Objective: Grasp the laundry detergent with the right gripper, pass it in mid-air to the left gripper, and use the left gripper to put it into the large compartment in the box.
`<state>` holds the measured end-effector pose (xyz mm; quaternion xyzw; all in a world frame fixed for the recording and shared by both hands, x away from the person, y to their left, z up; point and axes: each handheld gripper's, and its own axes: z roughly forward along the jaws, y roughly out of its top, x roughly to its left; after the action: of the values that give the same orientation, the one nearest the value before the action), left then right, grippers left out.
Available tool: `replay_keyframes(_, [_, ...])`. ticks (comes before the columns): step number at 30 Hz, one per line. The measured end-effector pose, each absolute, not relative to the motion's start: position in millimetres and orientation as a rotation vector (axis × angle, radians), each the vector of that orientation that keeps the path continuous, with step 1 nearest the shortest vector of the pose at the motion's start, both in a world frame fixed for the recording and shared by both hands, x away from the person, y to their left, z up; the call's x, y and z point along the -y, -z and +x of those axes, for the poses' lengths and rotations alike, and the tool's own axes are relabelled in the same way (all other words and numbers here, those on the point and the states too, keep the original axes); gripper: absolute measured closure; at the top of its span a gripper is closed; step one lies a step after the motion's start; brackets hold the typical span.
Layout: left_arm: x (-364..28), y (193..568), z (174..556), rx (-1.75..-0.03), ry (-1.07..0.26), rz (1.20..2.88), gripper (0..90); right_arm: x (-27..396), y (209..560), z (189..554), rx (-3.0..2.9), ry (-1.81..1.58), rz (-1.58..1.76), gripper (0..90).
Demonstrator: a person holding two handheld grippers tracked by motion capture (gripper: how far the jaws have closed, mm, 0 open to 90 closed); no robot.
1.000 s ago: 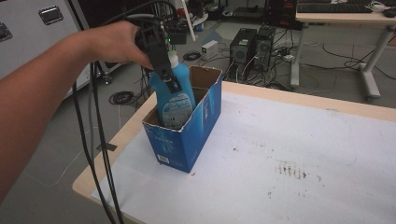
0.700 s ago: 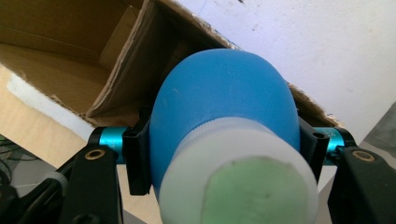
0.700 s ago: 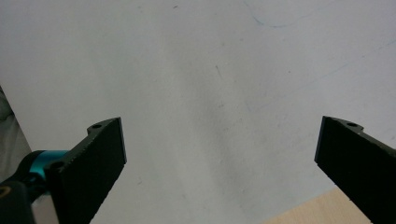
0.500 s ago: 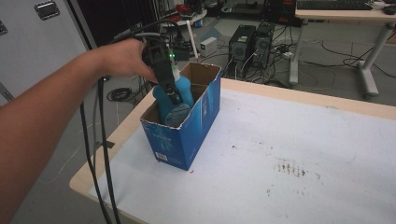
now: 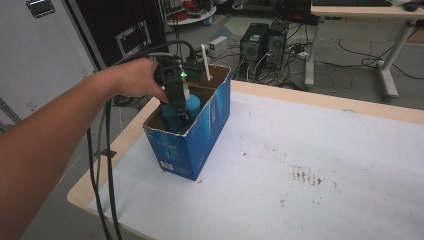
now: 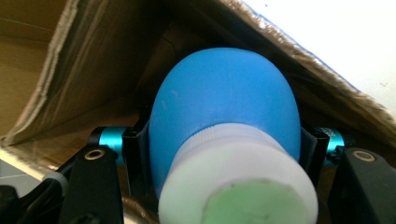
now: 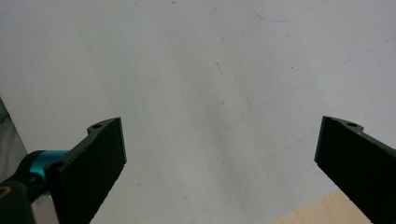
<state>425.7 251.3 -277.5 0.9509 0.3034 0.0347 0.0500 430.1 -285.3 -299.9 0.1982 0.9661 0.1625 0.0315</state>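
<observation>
High view: white-covered tabletop (image 5: 310, 165) carrying an open blue cardboard box (image 5: 192, 142). Inside it, blue plastic bottle with white cap (image 6: 224, 126), pinched by left tongs (image 5: 179, 112). Better to lower straight, clear of the walls, releasing only once seated. Right tongs (image 7: 219, 154) spread, empty.

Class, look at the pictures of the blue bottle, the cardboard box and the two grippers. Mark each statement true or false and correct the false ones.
1. The left gripper is shut on the blue bottle. True.
2. The bottle has a red cap. False: its cap is white.
3. The bottle is inside the box. True.
4. The right gripper holds a cloth. False: its jaws stand open, nothing between them.
5. The box lies at the table's right end. False: it stands near the left edge.
</observation>
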Motion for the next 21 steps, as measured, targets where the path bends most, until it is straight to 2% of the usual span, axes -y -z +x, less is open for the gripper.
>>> replay_keyframes(16, [-256.3, 286.1, 430.2, -0.969, -0.079, 2.861, 37.5, 282.8, 300.9, 429.6, -2.971, -0.502, 0.615, 1.3])
replay_keyframes(21, [-259.7, 292.0, 431.3, -0.992, -0.06, 2.877, 33.6, 278.7, 300.1, 427.2, -2.981, -0.538, 0.593, 1.3])
